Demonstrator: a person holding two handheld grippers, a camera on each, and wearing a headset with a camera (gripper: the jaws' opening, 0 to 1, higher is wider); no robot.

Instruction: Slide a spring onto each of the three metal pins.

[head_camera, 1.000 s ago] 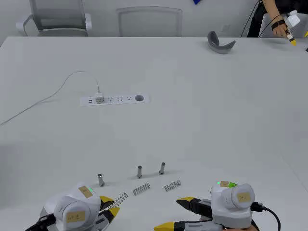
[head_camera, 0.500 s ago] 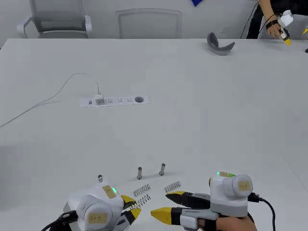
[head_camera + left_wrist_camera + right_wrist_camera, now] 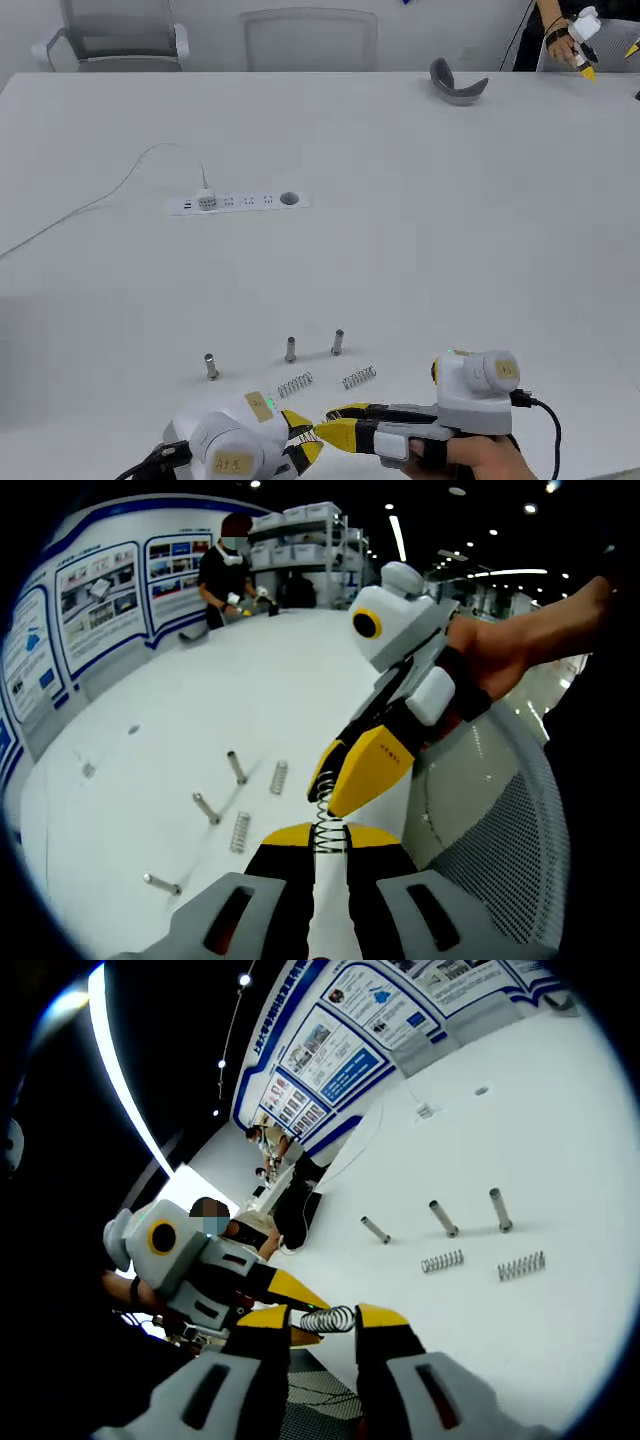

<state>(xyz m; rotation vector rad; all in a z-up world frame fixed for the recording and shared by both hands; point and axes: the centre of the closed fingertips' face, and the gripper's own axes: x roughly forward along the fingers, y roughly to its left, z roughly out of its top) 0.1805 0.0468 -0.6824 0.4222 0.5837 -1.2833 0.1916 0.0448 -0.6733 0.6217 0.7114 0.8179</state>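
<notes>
The left gripper [image 3: 328, 840] has its jaws clamped on 1 spring [image 3: 323, 815], held off the table short of the 3 pins [image 3: 290, 349]. The right gripper [image 3: 325, 1322] brackets the spring's free end, though I cannot tell whether its jaws grip. If the left lets go too early in the handover, the spring could drop or flick away.

We count three pins [image 3: 211, 367] [image 3: 290, 349] [image 3: 337, 343], three springs [image 3: 295, 385] [image 3: 359, 377] [image 3: 326, 825], two grippers [image 3: 325, 838] [image 3: 328, 1320], two chairs [image 3: 120, 35] [image 3: 310, 40], one power strip [image 3: 240, 203] and one cable [image 3: 100, 200].

My head view cuts the left gripper [image 3: 303, 438] off at the near edge; the spring [image 3: 325, 825] at its tips is too small there. Whether the right gripper [image 3: 328, 424] clamps it, I can't tell.
</notes>
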